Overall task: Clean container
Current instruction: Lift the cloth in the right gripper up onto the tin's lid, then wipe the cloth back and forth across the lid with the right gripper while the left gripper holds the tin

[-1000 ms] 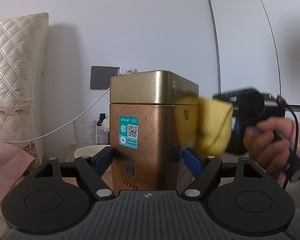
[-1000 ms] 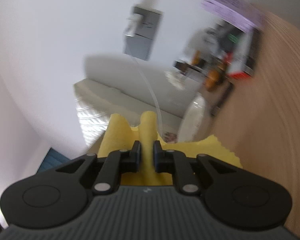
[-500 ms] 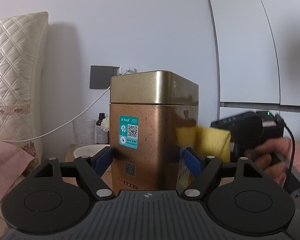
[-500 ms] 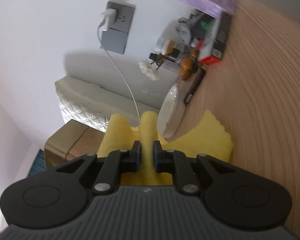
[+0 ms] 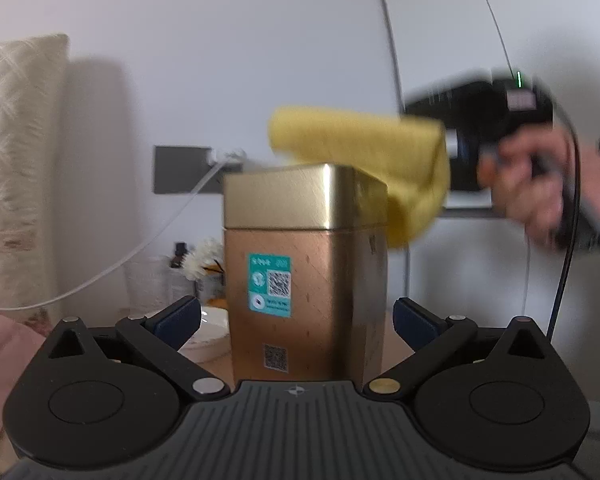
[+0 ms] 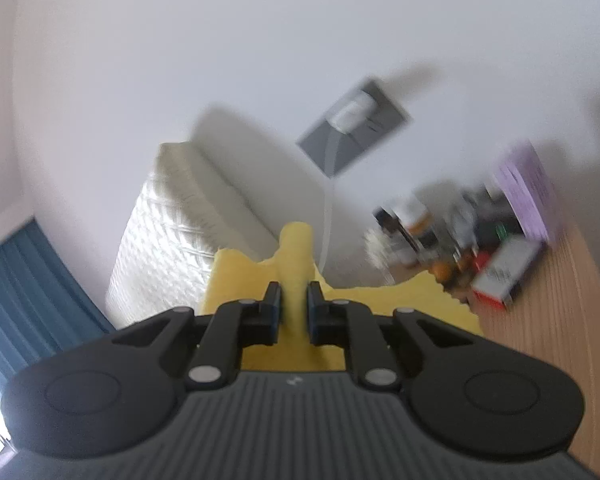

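Item 1, far left of my left wrist view: a quilted cream headboard, and a white cable running to a grey wall socket.

Item 2, behind the tin: a small dark bottle, a white flower and a white plate, all on the wooden surface.

Item 3, centre: the gold tin container, upright, long axis vertical, lid on, teal label facing me. It stands on the surface straight ahead of my left gripper, between its blue pads. That gripper's jaws have just been opening; they now stand wide, with a gap to the tin on each side, so the tin is released and stands on its own.

Item 4, upper right: the yellow cloth, clenched in my right gripper, lies blurred across the lid's right-hand top edge and droops past that corner. Exact contact I cannot tell.

Item 5, far right: the hand carrying the right gripper.

Note: the cloth is above and right of the tin, so I judge the lid top is the face in reach; an unheld tin could slide or tip under a sideways wipe.
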A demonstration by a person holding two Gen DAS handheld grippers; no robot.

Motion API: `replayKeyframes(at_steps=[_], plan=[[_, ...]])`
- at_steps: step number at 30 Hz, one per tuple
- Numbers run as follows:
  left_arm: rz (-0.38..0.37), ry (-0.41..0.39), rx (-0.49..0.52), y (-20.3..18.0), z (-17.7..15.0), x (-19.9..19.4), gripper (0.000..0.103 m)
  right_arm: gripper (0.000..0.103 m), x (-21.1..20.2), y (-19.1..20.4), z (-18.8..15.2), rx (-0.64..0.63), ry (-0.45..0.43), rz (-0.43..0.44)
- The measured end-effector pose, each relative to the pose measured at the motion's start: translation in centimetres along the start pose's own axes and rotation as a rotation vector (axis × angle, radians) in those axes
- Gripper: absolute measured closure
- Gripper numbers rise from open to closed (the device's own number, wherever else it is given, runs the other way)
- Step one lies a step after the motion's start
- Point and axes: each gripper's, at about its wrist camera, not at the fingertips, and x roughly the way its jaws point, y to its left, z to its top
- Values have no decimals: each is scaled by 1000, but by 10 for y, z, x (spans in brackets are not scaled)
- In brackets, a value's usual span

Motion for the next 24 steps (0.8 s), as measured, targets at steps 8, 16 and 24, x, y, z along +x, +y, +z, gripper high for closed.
replayKeyframes(at_steps=[8,16,24], plan=[[-20,46,12,1,-7,18,3,89,22,65,-21,-338,138,-164],[17,33,22,-12,-11,12,15,89,47,89,-41,-527,206,-264],[40,37,18,-20,-12,7,14,88,42,111,-61,-533,232,-184]])
